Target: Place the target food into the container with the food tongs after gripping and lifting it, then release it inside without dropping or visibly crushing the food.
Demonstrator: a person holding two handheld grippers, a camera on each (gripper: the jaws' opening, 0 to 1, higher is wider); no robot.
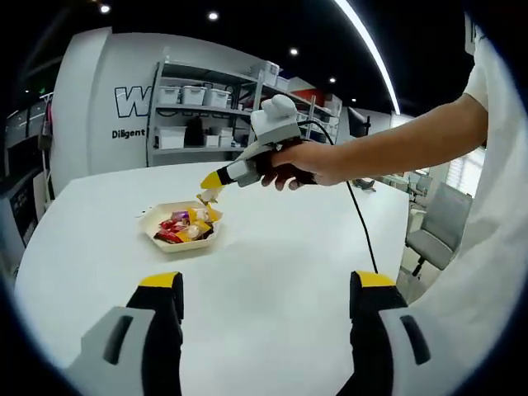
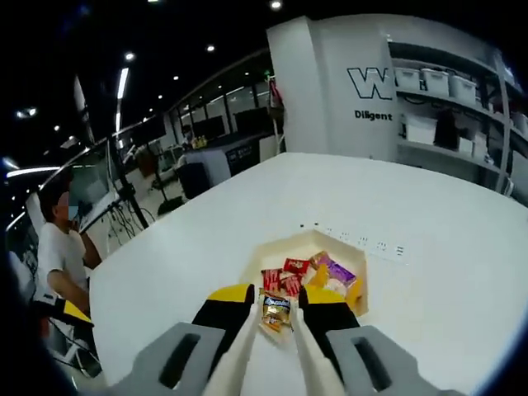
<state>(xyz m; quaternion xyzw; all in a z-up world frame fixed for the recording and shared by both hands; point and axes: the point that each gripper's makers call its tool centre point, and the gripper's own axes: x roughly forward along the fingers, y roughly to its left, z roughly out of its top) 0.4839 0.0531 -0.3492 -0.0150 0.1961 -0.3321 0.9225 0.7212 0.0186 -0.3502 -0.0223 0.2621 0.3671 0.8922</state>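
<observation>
A cream container (image 1: 153,221) sits on the white table (image 1: 280,247), holding several wrapped snacks (image 1: 186,227). A hand holds my right gripper (image 1: 221,176) just above its far rim. That gripper is shut on cream food tongs (image 1: 209,195), which pinch a small packet. In the right gripper view the right gripper (image 2: 277,295) squeezes the tongs (image 2: 241,351), and their tips grip a brown-and-gold snack packet (image 2: 276,312) over the near rim of the container (image 2: 363,285). My left gripper (image 1: 268,287) hangs open over the near table, holding nothing.
A black cable (image 1: 363,227) trails from the right gripper across the table. Shelves with white bins (image 1: 202,115) stand behind the table and a grey chair (image 1: 437,227) is at the right. A person (image 2: 58,247) stands beyond the table's far edge.
</observation>
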